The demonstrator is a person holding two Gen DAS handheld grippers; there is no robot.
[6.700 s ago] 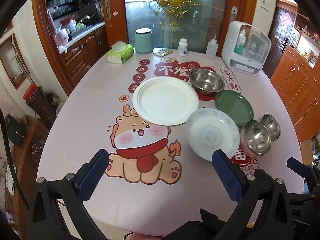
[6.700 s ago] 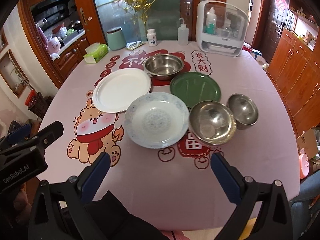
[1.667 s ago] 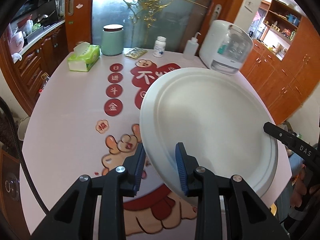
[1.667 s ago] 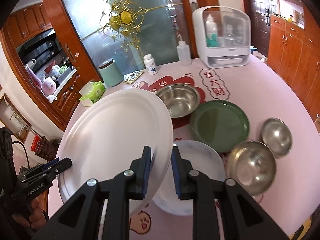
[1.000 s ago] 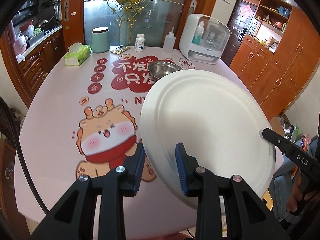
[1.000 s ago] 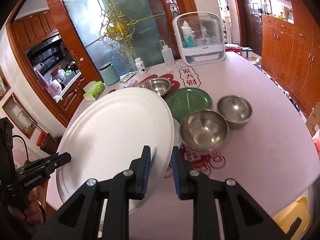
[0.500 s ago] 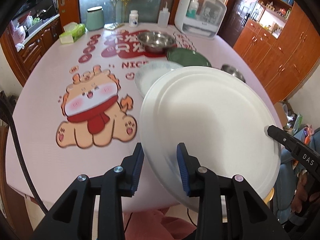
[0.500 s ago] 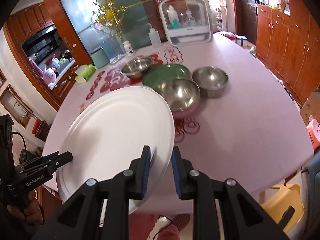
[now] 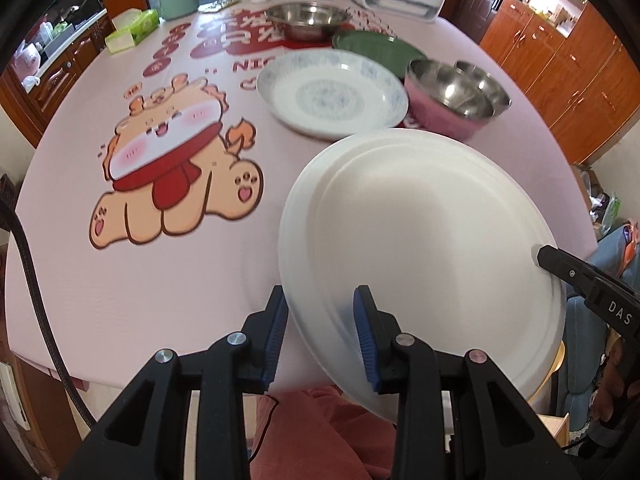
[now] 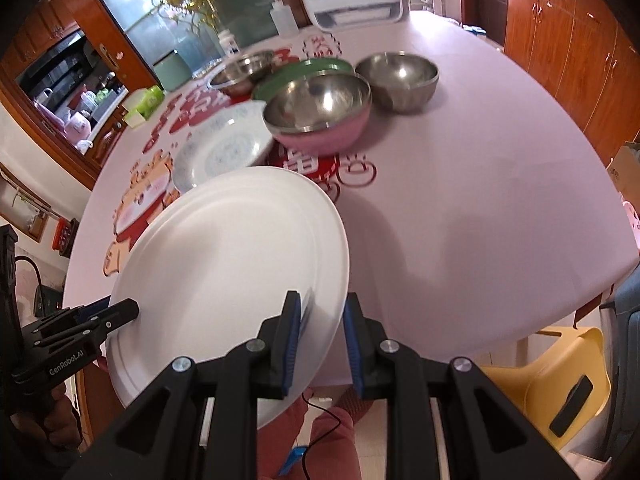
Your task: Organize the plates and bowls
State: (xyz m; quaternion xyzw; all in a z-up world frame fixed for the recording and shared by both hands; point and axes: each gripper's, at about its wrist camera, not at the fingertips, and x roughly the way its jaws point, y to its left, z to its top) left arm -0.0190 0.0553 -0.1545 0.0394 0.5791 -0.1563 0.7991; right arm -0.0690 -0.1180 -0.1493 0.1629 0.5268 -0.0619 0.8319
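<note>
**Sorting barely begun**

Both claws, left claw (image 9: 320, 330) and right claw (image 10: 318, 334), clamp opposite rims of the white plate (image 9: 420, 240), held tilted above the desk (image 9: 160, 280) edge. The patterned plate (image 9: 332, 94), green plate (image 9: 376, 44) and steel bowls (image 10: 320, 100) (three visible) lie unstacked.

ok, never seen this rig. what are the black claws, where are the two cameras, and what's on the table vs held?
No robot: a person holds a two-finger clamp in each hand, each with a fisheye camera looking along its blue-padded fingers. The left gripper and right gripper pinch opposite edges of one large white plate, carried just above the near edge of the pink tablecloth. Resting on it: a blue-patterned plate, a green plate, a pink-sided steel bowl, a plain steel bowl and a wider steel bowl.
</note>
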